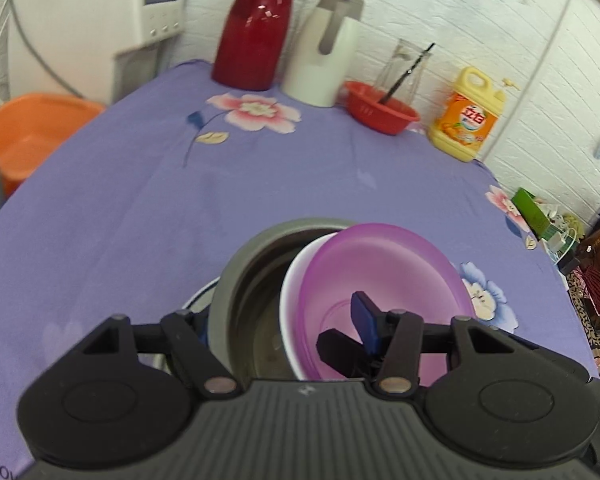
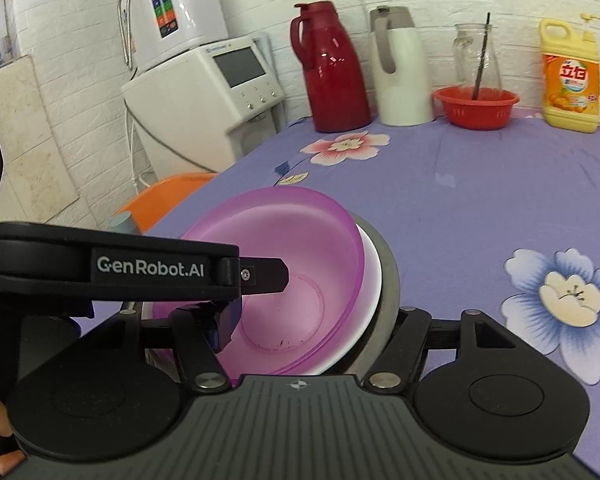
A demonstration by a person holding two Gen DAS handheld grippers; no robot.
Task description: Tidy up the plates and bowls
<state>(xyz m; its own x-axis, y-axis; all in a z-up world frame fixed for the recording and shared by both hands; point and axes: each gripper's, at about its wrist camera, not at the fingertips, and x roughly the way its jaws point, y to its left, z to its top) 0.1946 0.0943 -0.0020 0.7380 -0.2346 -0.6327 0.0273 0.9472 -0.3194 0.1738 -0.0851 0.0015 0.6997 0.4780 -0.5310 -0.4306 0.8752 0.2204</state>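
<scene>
A purple bowl [image 1: 380,264] [image 2: 288,240] sits nested in a white bowl [image 1: 290,280] [image 2: 370,276], and both lie tilted inside a grey bowl [image 1: 236,276] [image 2: 388,276]. My left gripper [image 1: 280,312] is shut on this stack. Its blue-padded finger [image 1: 362,314] is inside the purple bowl, and its other finger is hidden outside the grey wall. My right gripper [image 2: 316,320] is shut on the stack from the opposite side, with one finger [image 2: 225,322] inside the purple bowl. In each wrist view the other gripper's finger [image 1: 336,346] [image 2: 268,276] also reaches into the purple bowl.
The table has a purple flowered cloth [image 1: 140,200] [image 2: 480,200]. Along the back wall stand a red thermos [image 2: 332,68], a white jug [image 2: 400,72], a red basket [image 2: 476,106] with a glass jar, and a yellow detergent bottle [image 2: 570,76]. An orange basin [image 1: 32,128] sits beyond the table's left edge.
</scene>
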